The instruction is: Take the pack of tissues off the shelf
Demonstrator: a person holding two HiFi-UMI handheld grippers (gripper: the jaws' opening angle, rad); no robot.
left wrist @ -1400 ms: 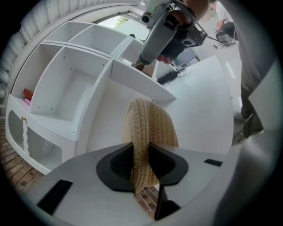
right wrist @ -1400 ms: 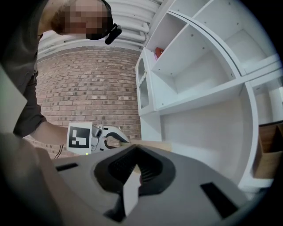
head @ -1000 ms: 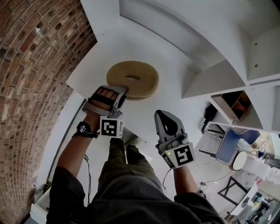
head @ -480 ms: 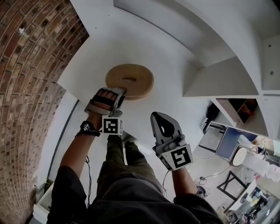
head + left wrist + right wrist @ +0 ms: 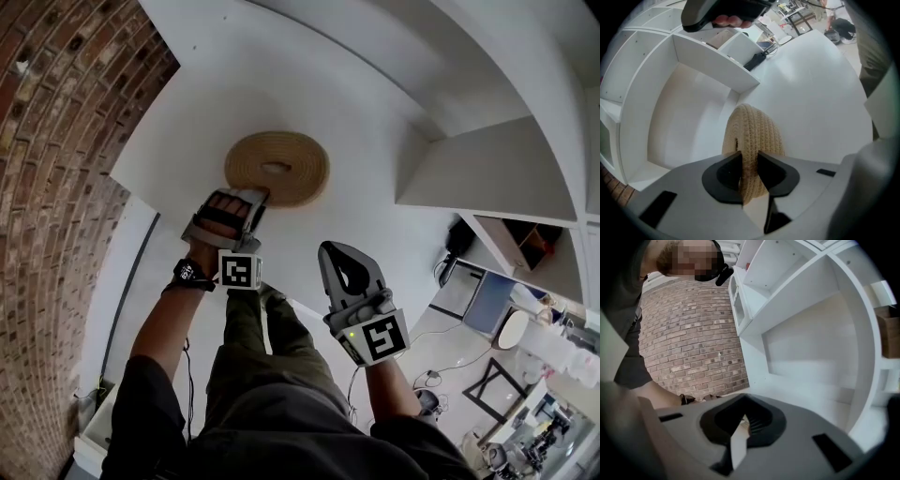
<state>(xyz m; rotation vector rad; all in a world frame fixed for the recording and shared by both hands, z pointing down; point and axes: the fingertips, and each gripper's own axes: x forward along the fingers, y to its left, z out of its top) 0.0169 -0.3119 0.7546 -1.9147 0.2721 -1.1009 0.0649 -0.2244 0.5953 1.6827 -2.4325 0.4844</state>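
Note:
No pack of tissues shows in any view. A round tan woven rope ring [image 5: 302, 180] lies flat on the white shelf top [image 5: 375, 206]. My left gripper [image 5: 255, 196] is at its near edge and is shut on the rim. In the left gripper view the ring [image 5: 754, 129] stands between the black pads, which press on it at my left gripper [image 5: 749, 169]. My right gripper [image 5: 338, 249] hovers over the shelf top, right of the ring and apart from it. In the right gripper view my right gripper [image 5: 744, 423] is shut with nothing in it.
A brick wall [image 5: 56, 187] bounds the left side. White shelf compartments [image 5: 487, 169] rise at the right, one holding a brown box [image 5: 517, 231]. Beyond the shelf edge at lower right are a chair [image 5: 487, 305], cables and other furniture on the floor.
The head view has tilted a little, so the ring and shelf sit slightly lower and further left. My left gripper keeps its grip on the ring. My right gripper has barely moved.

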